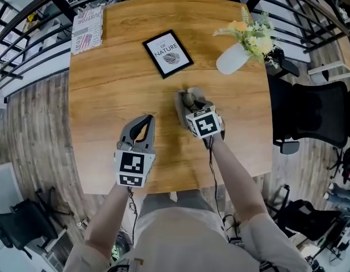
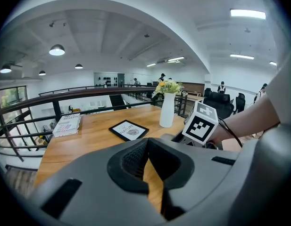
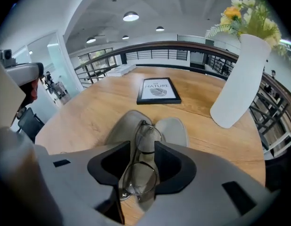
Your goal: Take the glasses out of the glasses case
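An open grey glasses case (image 3: 121, 128) lies near the middle of the wooden table (image 1: 106, 95), seen in the head view as the case (image 1: 181, 111). Thin wire-rimmed glasses (image 3: 146, 135) rest folded on it, running along the line my right gripper points. My right gripper (image 3: 143, 161) points steeply down over them, with the bridge and the near lens in the gap between its jaws. I see no pad pressing on the frame. In the head view my right gripper (image 1: 189, 99) covers most of the case. My left gripper (image 1: 145, 118) hovers to the left, shut and holding nothing, also seen as my left gripper (image 2: 147, 142).
A black-framed print (image 1: 167, 54) lies beyond the case. A tilted white vase of flowers (image 1: 232, 58) sits at the far right, and a magazine (image 1: 88, 29) at the far left corner. Railings run behind the table, and a black office chair (image 1: 311, 115) is off its right edge.
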### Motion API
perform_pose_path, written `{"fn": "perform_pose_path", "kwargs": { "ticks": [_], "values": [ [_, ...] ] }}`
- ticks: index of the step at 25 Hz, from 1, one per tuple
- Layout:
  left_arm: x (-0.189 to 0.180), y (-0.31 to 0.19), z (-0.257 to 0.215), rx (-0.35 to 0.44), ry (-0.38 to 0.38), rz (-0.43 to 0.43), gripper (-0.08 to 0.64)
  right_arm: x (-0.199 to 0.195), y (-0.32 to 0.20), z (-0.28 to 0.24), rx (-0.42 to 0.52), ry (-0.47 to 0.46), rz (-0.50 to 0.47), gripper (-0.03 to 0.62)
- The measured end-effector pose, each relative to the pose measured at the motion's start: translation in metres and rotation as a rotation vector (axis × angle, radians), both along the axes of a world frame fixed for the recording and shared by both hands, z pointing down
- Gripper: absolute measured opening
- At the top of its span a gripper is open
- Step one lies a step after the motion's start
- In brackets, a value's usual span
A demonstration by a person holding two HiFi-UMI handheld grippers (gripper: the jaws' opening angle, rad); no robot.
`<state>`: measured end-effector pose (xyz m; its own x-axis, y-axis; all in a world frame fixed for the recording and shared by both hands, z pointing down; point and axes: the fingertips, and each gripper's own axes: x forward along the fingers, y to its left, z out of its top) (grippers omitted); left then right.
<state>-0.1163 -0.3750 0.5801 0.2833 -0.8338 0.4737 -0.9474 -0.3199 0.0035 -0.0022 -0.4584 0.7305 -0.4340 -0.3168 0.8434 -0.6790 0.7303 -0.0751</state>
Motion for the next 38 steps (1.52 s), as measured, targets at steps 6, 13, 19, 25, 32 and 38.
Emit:
{"fn": "perform_pose_path", "kwargs": {
  "ticks": [6, 13, 19, 25, 32, 38],
  "values": [
    [0.000, 0.009, 0.015, -0.034, 0.015, 0.002, 0.015, 0.000, 0.005, 0.010, -0.023, 0.062, -0.048, 0.175],
    [0.003, 0.016, 0.021, -0.048, 0.025, 0.011, 0.015, -0.003, 0.016, 0.014, -0.008, 0.152, -0.160, 0.146],
    [0.000, 0.022, 0.020, -0.049, 0.032, 0.010, 0.015, -0.004, 0.026, 0.018, -0.001, 0.203, -0.173, 0.094],
    [-0.008, 0.032, 0.016, -0.049, 0.031, -0.005, 0.015, 0.005, 0.020, -0.001, 0.038, 0.177, -0.119, 0.046],
    [-0.009, 0.044, 0.000, -0.024, 0.026, -0.004, 0.017, 0.019, 0.019, -0.033, 0.052, 0.094, -0.074, 0.044],
    [-0.015, 0.054, -0.020, 0.004, 0.029, -0.022, 0.017, 0.009, 0.018, -0.103, 0.118, -0.063, -0.039, 0.044]
  ]
}}
